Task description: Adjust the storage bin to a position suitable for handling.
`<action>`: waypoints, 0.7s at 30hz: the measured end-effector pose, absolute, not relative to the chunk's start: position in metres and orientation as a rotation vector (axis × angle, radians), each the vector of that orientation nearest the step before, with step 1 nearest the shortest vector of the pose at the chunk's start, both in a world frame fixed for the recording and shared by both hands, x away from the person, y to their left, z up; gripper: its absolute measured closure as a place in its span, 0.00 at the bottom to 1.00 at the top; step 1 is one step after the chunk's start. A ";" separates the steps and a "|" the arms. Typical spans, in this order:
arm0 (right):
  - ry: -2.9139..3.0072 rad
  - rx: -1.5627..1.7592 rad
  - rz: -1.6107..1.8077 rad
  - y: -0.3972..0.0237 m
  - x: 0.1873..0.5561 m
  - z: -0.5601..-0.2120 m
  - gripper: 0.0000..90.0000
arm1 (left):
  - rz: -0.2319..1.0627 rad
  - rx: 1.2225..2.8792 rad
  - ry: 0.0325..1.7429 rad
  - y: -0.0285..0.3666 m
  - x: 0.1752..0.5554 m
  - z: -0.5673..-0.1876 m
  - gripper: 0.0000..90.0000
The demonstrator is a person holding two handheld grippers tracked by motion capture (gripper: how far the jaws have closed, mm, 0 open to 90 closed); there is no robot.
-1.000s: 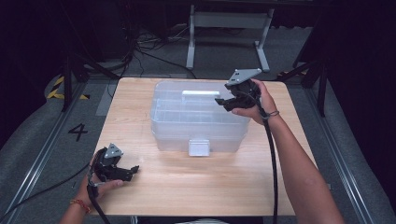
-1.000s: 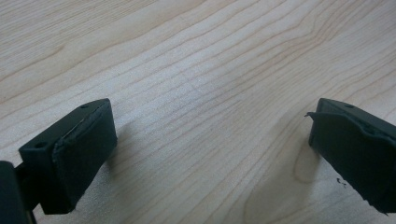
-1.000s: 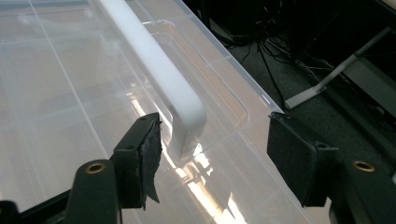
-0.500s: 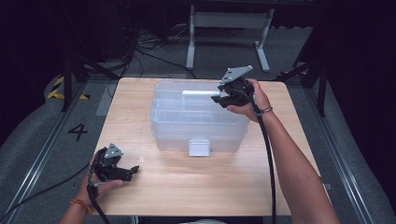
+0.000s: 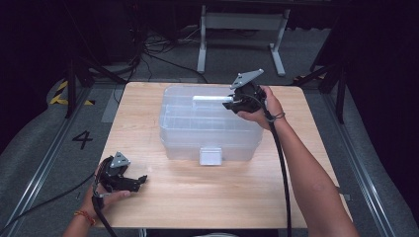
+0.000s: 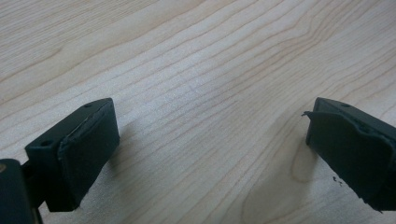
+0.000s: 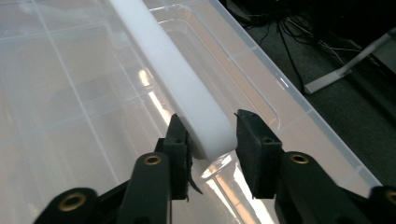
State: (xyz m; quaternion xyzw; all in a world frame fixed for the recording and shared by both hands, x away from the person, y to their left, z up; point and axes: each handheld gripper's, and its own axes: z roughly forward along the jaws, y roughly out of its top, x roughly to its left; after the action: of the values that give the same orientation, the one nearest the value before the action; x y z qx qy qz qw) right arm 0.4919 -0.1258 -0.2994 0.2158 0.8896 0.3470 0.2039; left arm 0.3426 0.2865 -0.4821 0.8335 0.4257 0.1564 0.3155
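**One gripper on the lid handle, one parked**

High view: Two grippers are at work on one table point(image 5: 163, 207). A clear lidded box point(image 5: 210, 126) sits at the middle of the table, its white front latch point(image 5: 210, 155) facing the person. The right gripper point(image 5: 231, 102) reaches over the far right part of the lid, at the end of the white handle point(image 5: 210, 98); the end gives the jaws an easy way in. The left gripper point(image 5: 140, 180) rests on the near left corner, well apart from the box, evidently kept out of the way.

Left gripper view: The jaws stand wide apart over bare wood, with nothing between them; the gripper is released and idle.

Right gripper view: The right gripper point(image 7: 212, 135) straddles the rounded end of the handle point(image 7: 187, 93). Its jaws have just been closing, and the pads sit against both sides of the handle, so it is grasping it. Judged from this, the hold is meant for lifting the lid; whether the front latch is free cannot be told.
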 end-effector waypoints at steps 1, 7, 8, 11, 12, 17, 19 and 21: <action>2.485 0.601 0.972 -0.126 0.492 -0.299 0.79 | 0.413 2.197 1.121 0.287 0.343 -0.482 0.03; 2.495 0.583 0.973 -0.125 0.490 -0.297 0.83 | 0.422 2.199 1.071 0.287 0.341 -0.482 0.09; 2.496 0.583 0.978 -0.125 0.491 -0.298 0.83 | 0.420 2.202 1.065 0.288 0.341 -0.481 0.11; 2.498 0.590 0.977 -0.125 0.491 -0.297 0.83 | 0.411 2.186 1.061 0.287 0.340 -0.482 0.14; 2.498 0.587 0.979 -0.125 0.492 -0.297 0.83 | 0.410 2.185 1.053 0.287 0.339 -0.481 0.16; 2.515 0.593 0.977 -0.125 0.494 -0.294 0.83 | 0.416 2.190 1.043 0.289 0.340 -0.479 0.25; 2.510 0.608 0.981 -0.125 0.495 -0.293 0.83 | 0.400 2.198 1.056 0.289 0.340 -0.478 0.29; 2.516 0.616 0.987 -0.126 0.497 -0.291 0.83 | 0.409 2.200 1.046 0.288 0.339 -0.476 0.36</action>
State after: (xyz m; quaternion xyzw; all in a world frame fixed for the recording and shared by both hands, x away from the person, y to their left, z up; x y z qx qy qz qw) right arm 0.4970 -0.1259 -0.2910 0.2185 0.8922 0.3500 0.1836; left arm 0.3393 0.2879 -0.4756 0.8410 0.3999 0.1562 0.3293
